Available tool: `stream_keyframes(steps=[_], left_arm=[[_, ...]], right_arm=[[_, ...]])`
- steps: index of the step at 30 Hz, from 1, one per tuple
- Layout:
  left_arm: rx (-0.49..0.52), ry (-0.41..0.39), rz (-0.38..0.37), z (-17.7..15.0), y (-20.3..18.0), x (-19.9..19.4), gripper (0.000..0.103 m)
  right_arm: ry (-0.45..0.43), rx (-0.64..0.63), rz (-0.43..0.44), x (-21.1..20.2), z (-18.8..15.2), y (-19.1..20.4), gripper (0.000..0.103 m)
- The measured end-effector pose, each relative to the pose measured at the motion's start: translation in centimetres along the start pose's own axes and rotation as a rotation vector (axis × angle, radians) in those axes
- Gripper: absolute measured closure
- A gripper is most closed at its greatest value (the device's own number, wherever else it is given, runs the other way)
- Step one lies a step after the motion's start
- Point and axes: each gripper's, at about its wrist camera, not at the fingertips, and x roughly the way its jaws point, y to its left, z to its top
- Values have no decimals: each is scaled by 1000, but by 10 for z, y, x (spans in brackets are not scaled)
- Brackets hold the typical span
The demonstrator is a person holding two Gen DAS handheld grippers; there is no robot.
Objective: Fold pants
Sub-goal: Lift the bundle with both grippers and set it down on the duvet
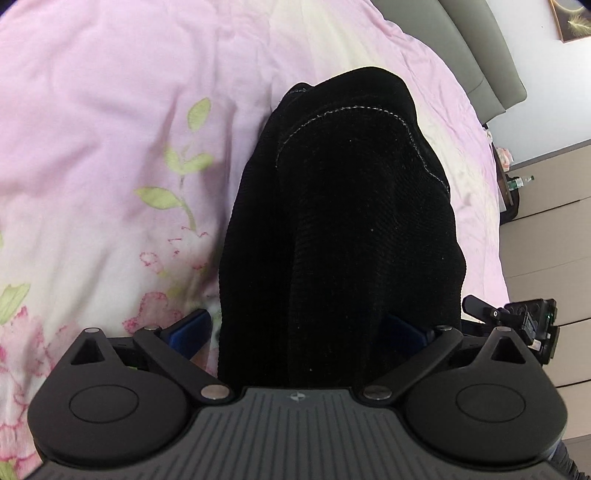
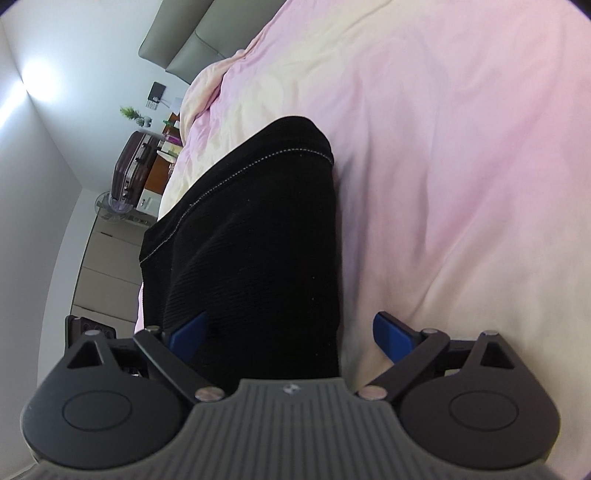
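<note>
Pants [image 1: 343, 229] of black ribbed cloth lie folded on the bed, right in front of both tools, and their near end runs in between the spread fingers of each.

In the left wrist view, the left hand-held gripper [image 1: 301, 332] stands released, its jaws spread wide. The blue pad [image 1: 190, 330] on one side is clear of the cloth, just beside its edge; the other pad [image 1: 402, 332] is half hidden against the dark fabric, so contact there cannot be told. No pinch shows. Just beyond the fingers the cloth rises in a thick, rounded bundle, with a pale stitched seam [image 1: 354, 109] curving over its far end. To one side of the bundle the bedcover [image 1: 110, 129] is pink with green leaves and red flowers. Part of the other tool [image 1: 517, 321] shows low at the opposite edge.

In the right wrist view, the right hand-held gripper [image 2: 291, 336] is likewise released and wide. One blue pad [image 2: 190, 334] lies at the cloth, the other [image 2: 393, 338] stands apart over bare cover, so the pants fill only part of the gap. Ahead, the bundle ends at a stitched hem [image 2: 258, 160].

Farther off, a grey padded headboard [image 2: 177, 33] stands at the head of the bed. Beside it are a dark red suitcase [image 2: 131, 168], a small green plant [image 2: 130, 112] and pale drawer fronts [image 2: 107, 258].
</note>
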Motion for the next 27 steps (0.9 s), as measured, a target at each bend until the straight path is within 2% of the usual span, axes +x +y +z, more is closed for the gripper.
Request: stream_keyframes(steps=[4,8,14,18,24,26,27], left_arm=[[8,8,-23,0,4,2,0],[12,10,-49,2,4,8,0],[20,8,-113,2,11,15,0],[35,23,-151,1,11,21,0],[56,22,-166,-4,12,16,0],[55,4,-168,-7,12,12,0],[55,-2,-168,-8,12,10,1]], right_arm=[[47,-9,24,12,9,-1,5],[131,-26,76,34,17,-1,5],[196,11,158,55,27,-8,5],[242,12,212,74,25,0,5],[219,-24,238,83,18,9,6],[190,-39,240,76,13,8,13],[178,-34,240,73,12,8,20]])
